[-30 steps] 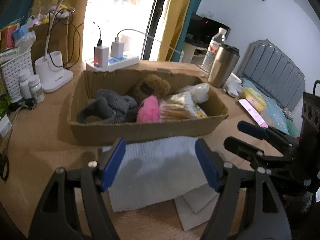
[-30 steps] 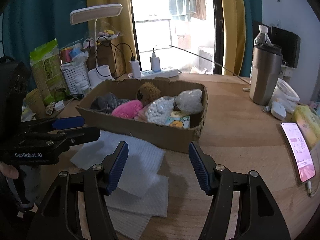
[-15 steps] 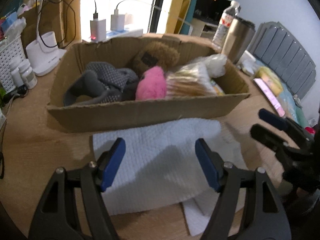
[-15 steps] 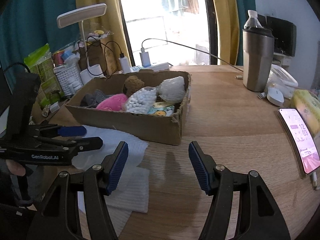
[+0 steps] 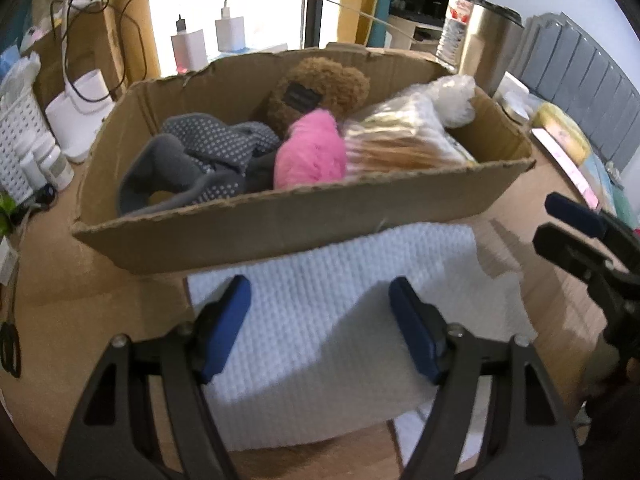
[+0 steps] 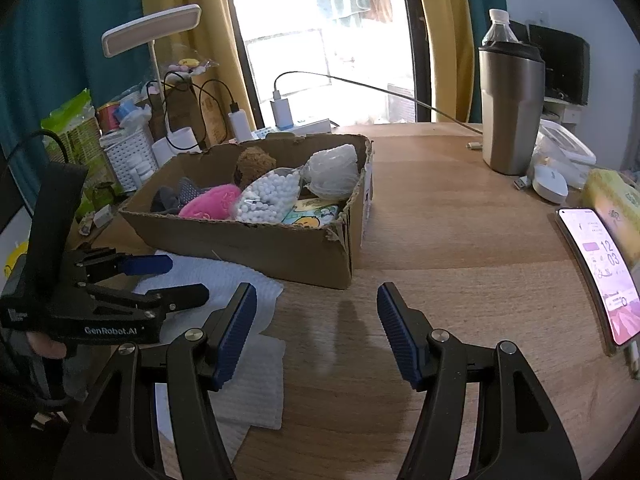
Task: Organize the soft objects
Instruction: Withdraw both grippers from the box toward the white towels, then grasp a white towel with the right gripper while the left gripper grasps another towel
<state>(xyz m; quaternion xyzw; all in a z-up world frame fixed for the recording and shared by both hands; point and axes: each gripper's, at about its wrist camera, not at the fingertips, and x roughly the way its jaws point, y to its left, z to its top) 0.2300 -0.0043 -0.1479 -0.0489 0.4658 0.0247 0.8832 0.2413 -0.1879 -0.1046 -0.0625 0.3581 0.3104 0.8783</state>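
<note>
Both sets of jaws stand apart with nothing between them. Your left gripper (image 5: 320,312) hangs over the white paper towel (image 5: 340,344) spread on the bench (image 6: 460,248), its blue pads pointing at the near wall of the cardboard box (image 5: 280,228). Seen from your right wrist, that gripper sits low at the left, just in front of the box.

Inside the box, going left to right, you have a grey dotted sock (image 5: 200,160), a brown plush toy (image 5: 320,88) against the far wall, a pink fluffy piece (image 5: 312,156) touching the sock, and a clear bag of small white balls (image 6: 268,196) beside it. A crumpled white plastic bag (image 6: 332,170) lies in the right corner, and a flat cartoon-printed packet (image 6: 312,214) lies under the bags.

Your right gripper (image 6: 316,328) hovers over bare wood, just right of the towel and short of the box's near right corner. Further right stand a steel tumbler (image 6: 512,108) with a water bottle (image 6: 498,28) behind it, and a lit phone (image 6: 600,272) lies flat at the edge.
</note>
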